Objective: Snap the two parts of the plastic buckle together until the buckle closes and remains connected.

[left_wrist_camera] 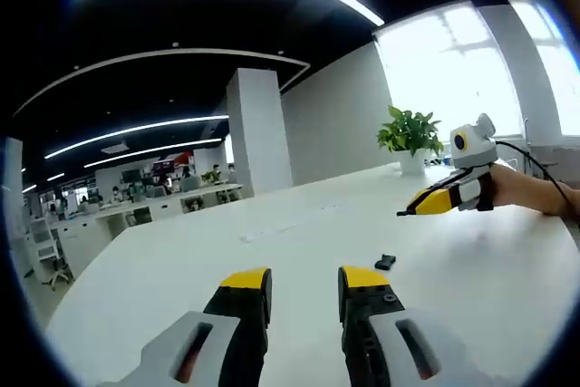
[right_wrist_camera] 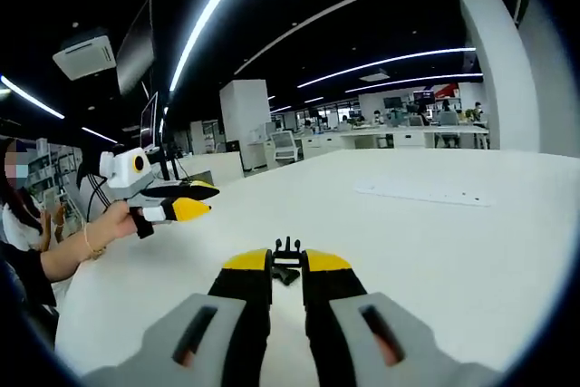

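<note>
A small black buckle part lies on the white table, just right of and beyond my left gripper, which is open with nothing between its jaws. My right gripper hovers above the table further right, held by a hand. In the right gripper view, my right gripper has its jaws close together on a pronged black buckle part that sticks out at the tips. The other buckle part shows on the table through the gap below. My left gripper is at the left, jaws apart.
A potted plant stands at the table's far end by the window. A flat white strip lies on the table further out. A person sits at the left. Office desks and a pillar stand beyond the table.
</note>
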Action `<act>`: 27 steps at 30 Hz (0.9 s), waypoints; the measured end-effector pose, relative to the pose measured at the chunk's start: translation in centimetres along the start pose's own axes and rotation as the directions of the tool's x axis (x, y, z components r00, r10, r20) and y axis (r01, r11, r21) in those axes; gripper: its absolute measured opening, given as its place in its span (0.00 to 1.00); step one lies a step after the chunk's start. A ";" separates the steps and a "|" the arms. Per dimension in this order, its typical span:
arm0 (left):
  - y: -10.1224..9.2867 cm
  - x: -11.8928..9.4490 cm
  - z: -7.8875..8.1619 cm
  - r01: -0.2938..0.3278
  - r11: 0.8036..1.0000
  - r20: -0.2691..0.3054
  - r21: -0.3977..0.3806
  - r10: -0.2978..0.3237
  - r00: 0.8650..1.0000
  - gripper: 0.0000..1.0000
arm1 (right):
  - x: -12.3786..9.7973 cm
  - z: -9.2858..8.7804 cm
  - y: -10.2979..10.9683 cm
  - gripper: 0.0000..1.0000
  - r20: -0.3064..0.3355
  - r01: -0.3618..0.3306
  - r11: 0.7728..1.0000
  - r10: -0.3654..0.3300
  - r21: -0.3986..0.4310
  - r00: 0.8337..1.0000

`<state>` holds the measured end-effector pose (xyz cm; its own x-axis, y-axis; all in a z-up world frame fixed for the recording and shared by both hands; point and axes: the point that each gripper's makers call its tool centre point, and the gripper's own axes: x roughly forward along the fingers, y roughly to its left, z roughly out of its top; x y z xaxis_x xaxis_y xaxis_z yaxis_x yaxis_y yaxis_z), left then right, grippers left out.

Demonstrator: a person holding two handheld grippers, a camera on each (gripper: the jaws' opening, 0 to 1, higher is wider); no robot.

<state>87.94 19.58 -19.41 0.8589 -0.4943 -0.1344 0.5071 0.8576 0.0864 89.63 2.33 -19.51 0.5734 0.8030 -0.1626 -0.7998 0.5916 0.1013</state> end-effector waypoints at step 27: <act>-3.4 5.2 1.8 0.058 0.998 -0.014 -0.013 -0.058 0.998 0.29 | -0.5 0.6 -0.2 0.13 0.022 0.007 1.000 -0.008 0.022 1.000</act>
<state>90.79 13.82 -18.59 0.8271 -0.5409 -0.1528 0.5546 0.8295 0.0655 89.58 1.88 -18.82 0.5833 0.7998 -0.1419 -0.7916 0.5989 0.1215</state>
